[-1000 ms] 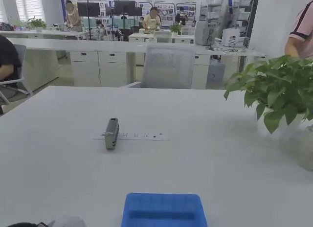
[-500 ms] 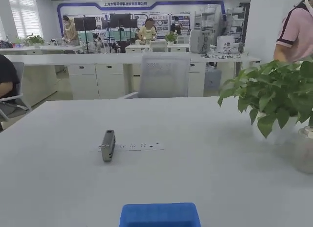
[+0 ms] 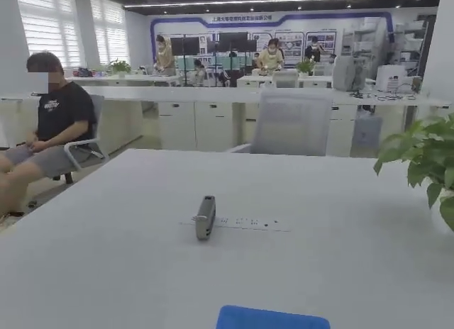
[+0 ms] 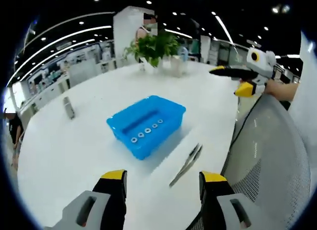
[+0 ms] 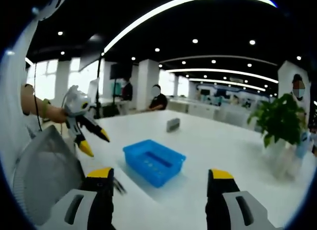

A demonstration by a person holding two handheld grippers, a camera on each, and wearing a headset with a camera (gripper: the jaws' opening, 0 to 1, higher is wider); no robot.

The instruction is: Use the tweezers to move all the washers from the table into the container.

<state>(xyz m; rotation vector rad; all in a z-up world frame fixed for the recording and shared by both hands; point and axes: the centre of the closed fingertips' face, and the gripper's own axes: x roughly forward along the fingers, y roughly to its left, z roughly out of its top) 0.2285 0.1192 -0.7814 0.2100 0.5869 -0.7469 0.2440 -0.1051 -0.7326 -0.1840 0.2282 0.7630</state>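
Workspace: a broad white tabletop [image 3: 128, 258] in an open-plan office with ceiling spotlights, white benches at the back with people working at them, and window blinds on the left. A grey office chair [image 3: 292, 123] stands at the far edge of the tabletop, and a seated person [image 3: 53, 130] is off to the left. On the surface, a small grey device [image 3: 205, 217] lies at the left end of a flush socket panel [image 3: 248, 222]. A potted plant [image 3: 425, 159] stands at the right. The blue container [image 4: 171, 107] sits near the near edge, and a row of small washers [image 4: 144, 132] lies on its floor. The tweezers [image 4: 186, 164] lie flat on the tabletop just beside the container, on the side nearest the operator, close to the table edge and apart from both tools. A mesh chair back [image 4: 277, 155] shows beside that edge. Left tool [image 4: 163, 176]: jaws spread wide, nothing between them, held in the air short of the tweezers and touching nothing. Right tool [image 5: 159, 174]: jaws likewise wide apart and empty, raised above the near edge and pointed toward the container, in contact with nothing.
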